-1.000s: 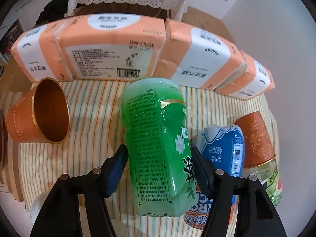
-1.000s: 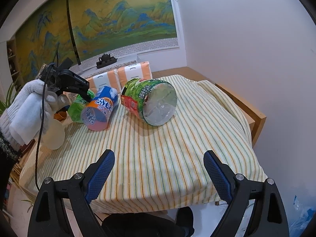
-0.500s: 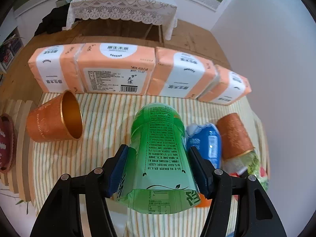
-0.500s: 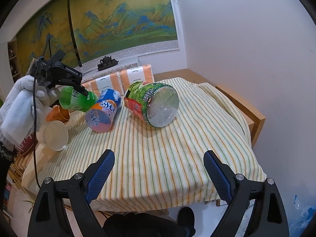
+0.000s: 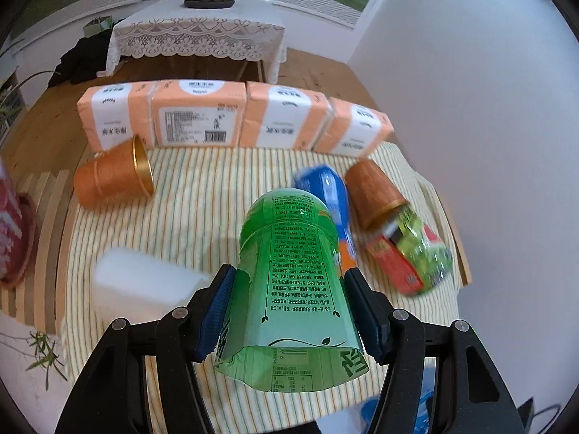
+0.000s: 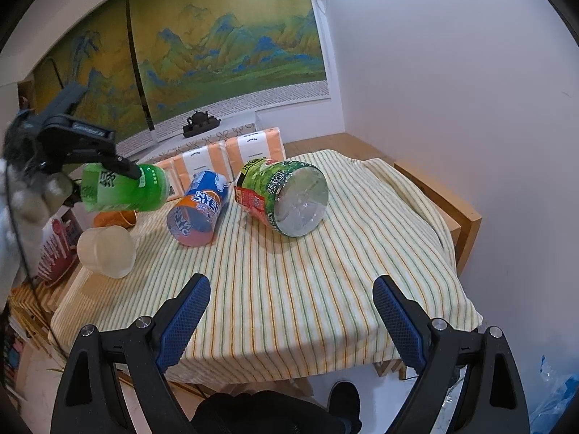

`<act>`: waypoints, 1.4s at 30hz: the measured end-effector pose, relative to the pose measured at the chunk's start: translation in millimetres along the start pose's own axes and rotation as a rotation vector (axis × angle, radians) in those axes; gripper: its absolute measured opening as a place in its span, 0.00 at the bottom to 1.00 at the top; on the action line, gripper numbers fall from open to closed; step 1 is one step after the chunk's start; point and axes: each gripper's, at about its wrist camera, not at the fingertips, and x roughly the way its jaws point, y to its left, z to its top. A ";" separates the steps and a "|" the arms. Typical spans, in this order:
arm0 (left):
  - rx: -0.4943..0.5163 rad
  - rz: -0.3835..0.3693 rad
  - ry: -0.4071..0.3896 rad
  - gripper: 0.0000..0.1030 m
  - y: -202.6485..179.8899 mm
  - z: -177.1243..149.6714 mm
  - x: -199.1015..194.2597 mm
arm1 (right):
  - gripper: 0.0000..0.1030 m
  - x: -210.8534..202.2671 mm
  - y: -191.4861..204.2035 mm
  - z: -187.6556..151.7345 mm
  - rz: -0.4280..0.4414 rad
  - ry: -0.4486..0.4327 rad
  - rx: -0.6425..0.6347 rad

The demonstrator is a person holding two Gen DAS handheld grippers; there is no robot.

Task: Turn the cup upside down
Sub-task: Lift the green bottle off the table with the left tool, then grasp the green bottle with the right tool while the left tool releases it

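Green cup [image 5: 293,282] | clamped in my left gripper [image 5: 289,311], now lifted off striped cloth [image 5: 202,195], awaiting inversion | right gripper [image 6: 289,318] spread, empty, cloth at 12 o'clock.

Glossy green plastic cup [image 5: 295,282], matt striped cloth [image 6: 325,271], shiny metallic-rimmed orange cup [image 5: 115,177].

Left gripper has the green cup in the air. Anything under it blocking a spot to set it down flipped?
Partly. The green cup, held in the left gripper, hangs above the striped cloth. A white cup lies to its left, a blue cup to its right. The cloth beyond looks free.
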 end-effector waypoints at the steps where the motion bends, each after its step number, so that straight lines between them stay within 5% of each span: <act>1: 0.009 -0.001 -0.005 0.63 -3.8 -9.1 -1.6 | 0.86 -1.2 -0.3 -0.6 0.001 -0.001 -0.001; 10: 0.064 0.034 -0.013 0.63 -23.7 -70.4 11.5 | 0.86 -5.8 -1.6 -5.5 0.005 0.006 -0.004; 24: 0.078 0.006 0.002 0.64 -24.3 -95.9 39.8 | 0.86 -3.6 -1.4 -8.6 -0.003 0.026 -0.004; 28: 0.082 -0.025 0.029 0.82 -22.0 -101.5 45.1 | 0.86 0.2 1.9 -7.6 0.003 0.042 -0.011; 36: 0.090 -0.021 -0.033 0.89 -2.1 -111.8 16.2 | 0.92 21.8 -0.8 -1.8 0.095 0.160 0.067; 42: 0.083 0.031 -0.089 0.90 26.4 -135.0 -15.4 | 0.92 49.7 8.0 14.3 0.244 0.291 0.127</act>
